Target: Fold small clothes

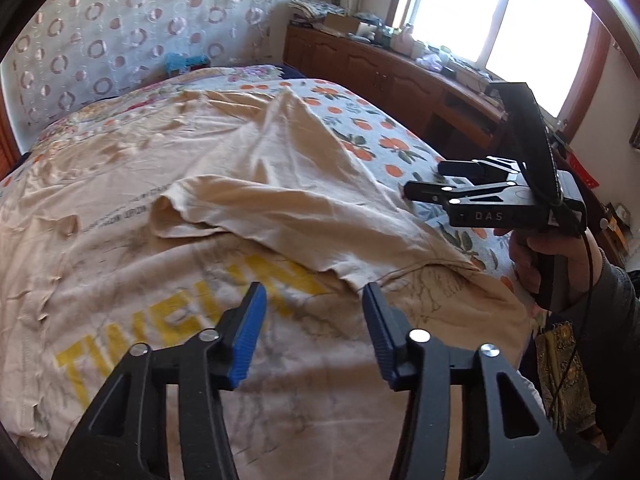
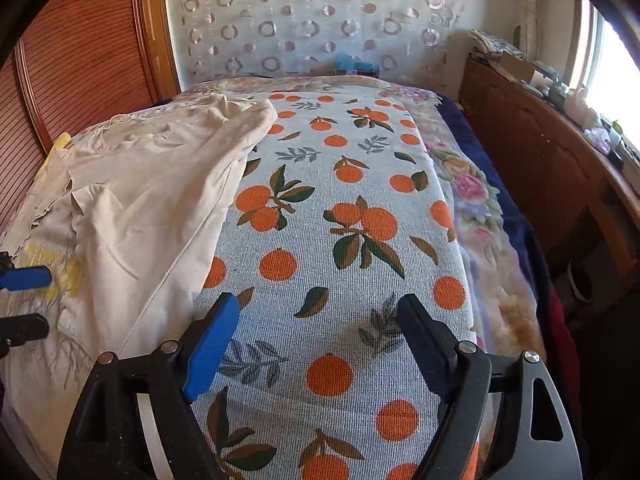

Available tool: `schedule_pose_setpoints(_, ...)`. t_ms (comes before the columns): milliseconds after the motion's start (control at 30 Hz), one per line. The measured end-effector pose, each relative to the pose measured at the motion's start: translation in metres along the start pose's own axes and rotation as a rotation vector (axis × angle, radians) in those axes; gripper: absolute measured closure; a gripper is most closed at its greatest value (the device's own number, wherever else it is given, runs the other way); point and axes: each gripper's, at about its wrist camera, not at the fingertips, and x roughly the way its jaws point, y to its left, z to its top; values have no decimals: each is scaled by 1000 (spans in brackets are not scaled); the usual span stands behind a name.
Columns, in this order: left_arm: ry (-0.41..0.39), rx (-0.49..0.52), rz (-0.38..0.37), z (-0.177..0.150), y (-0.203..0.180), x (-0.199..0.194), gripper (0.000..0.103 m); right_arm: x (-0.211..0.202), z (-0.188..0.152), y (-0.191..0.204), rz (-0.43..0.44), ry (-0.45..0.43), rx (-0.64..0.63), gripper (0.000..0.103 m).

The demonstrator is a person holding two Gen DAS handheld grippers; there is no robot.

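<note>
"DAS" on right gripper [image 1: 424, 182]

Black left claw [image 1: 314, 308] with blue ribbed pads, silver screws, right claw [image 2: 318, 322] lettered DAS, dark sleeve [image 1: 612, 300]

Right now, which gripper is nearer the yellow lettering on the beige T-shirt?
Left. The left gripper hovers open directly over the yellow lettering on the beige T-shirt. The right gripper is open off the shirt's edge, above the orange-print cloth.
</note>
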Motion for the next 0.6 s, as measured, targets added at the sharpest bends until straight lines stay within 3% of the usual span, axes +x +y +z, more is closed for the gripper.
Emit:
schedule_pose_setpoints(67,12,17,-15,2,-8,5,66,0,0,0,-4,-1,-2,20)
schedule_pose_setpoints(333,30,66,3,6,-25,20,72,-1,0,-2,-2,0,-2,19)
schedule_pose_setpoints(367,27,72,1,6,-25,19,87,-1,0,-3,-2,0,-2,19)
schedule_pose_setpoints(433,24,81,-5,4,-26,17,95,-1,0,-2,-2,0,-2,19)
schedule_pose_setpoints(600,-12,89,-20,-2,-32,-10,96,-1,0,-2,-3,0,-2,19)
